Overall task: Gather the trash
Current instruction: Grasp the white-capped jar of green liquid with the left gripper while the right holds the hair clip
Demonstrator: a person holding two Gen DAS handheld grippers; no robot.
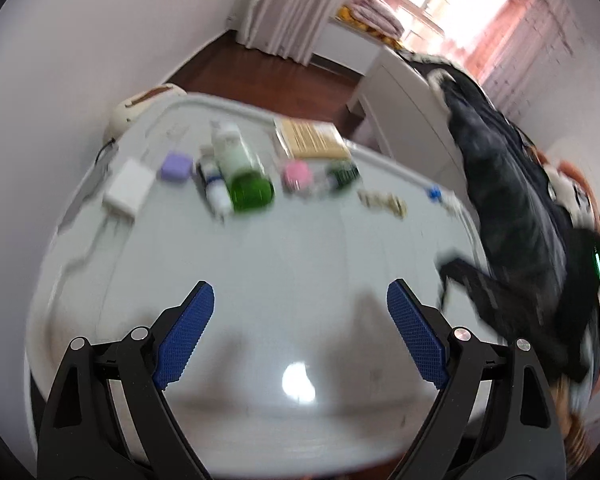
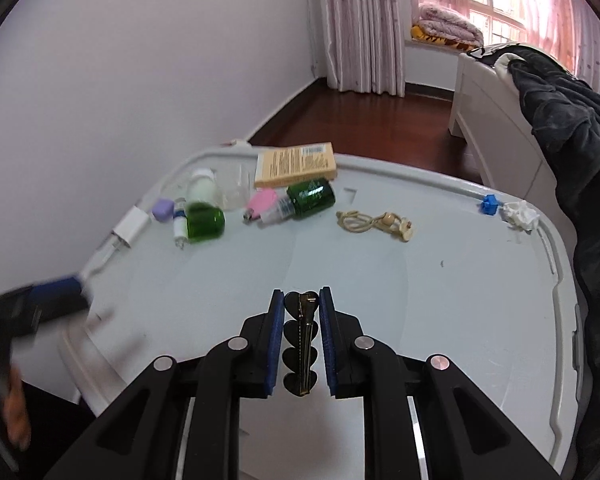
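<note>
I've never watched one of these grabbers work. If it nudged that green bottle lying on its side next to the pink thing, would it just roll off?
Probably it would roll: the green bottle lies on its side and looks round on the smooth table top. The pink item touching it might stop it one way. Its glossy surface may be slippery.

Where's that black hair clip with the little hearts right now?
In the right wrist view, the hair clip is pinched lengthwise between the fingers of the right gripper, above the near part of the white table.
</note>
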